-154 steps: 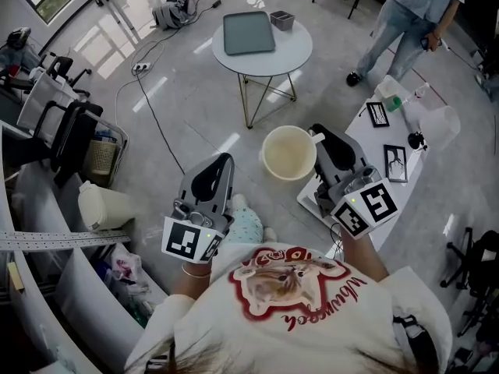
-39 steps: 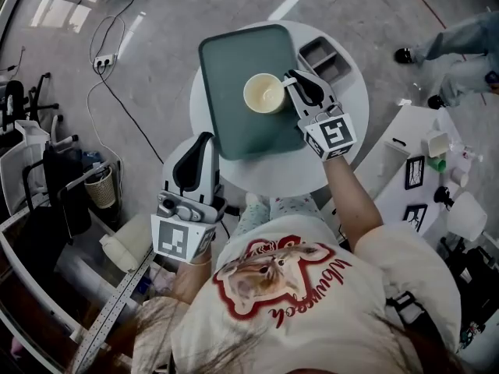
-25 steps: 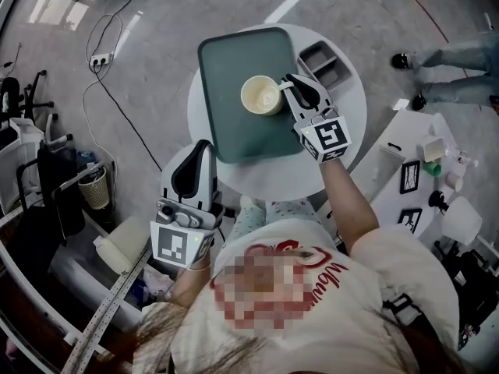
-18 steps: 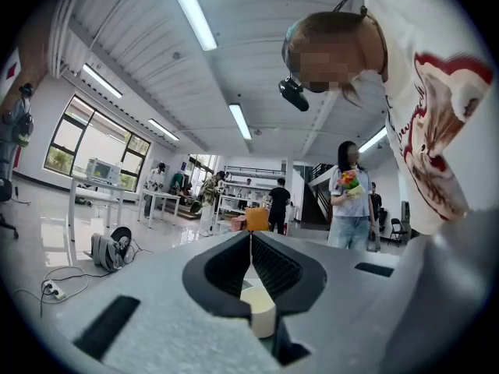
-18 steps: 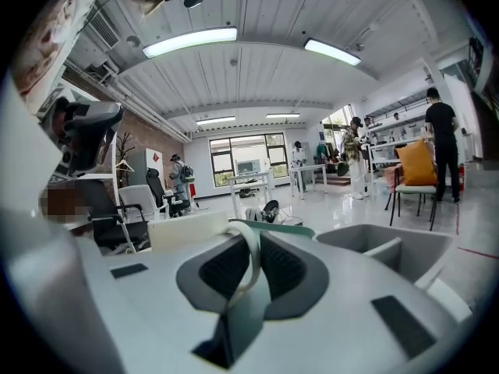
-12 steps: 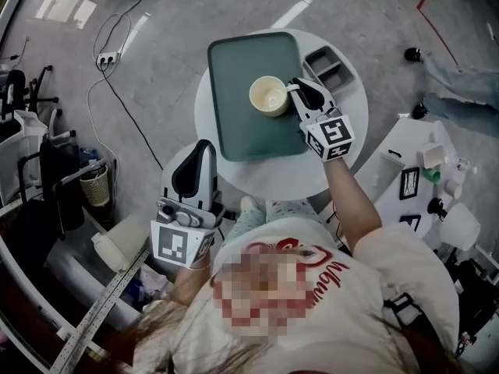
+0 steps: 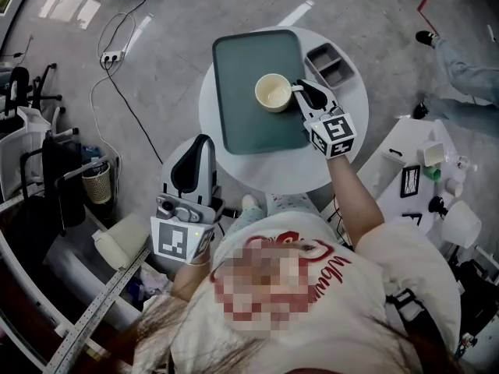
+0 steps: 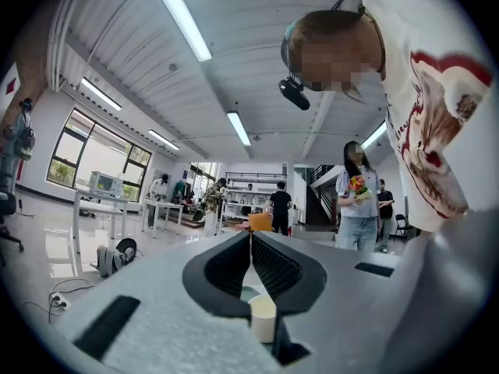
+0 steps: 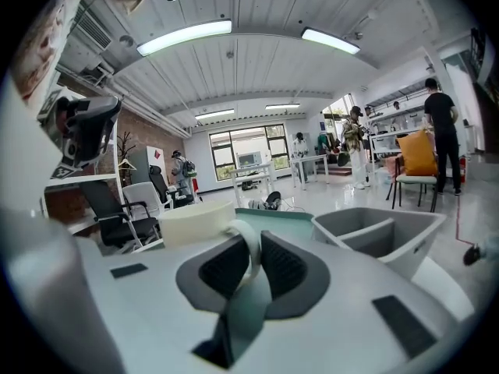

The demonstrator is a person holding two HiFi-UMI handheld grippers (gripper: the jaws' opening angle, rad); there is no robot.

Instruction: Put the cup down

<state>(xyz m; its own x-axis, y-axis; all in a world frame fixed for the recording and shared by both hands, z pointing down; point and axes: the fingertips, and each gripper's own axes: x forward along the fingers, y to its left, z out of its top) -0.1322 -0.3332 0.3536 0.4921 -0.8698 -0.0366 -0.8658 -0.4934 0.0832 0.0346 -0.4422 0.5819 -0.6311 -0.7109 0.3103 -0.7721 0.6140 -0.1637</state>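
Where jaws hold it, cup clears tray edges.

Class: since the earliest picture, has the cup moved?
Yes: the cup, then held short of the round table, is now over the green tray, in the right gripper.

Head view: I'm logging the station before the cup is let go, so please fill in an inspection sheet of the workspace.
Surface: round white table with a green tray on it.
Job's things: cup, upright on the tray's right side.
Clutter: grey two-compartment bin on the table beside the tray.
Tools: right tool shut on the cup's handle; left tool shut, empty, near the table's front-left edge.
Cables: power strip and cord on the floor, left of the table.
Surroundings: bystander's legs upper right; white side table with small items at right.
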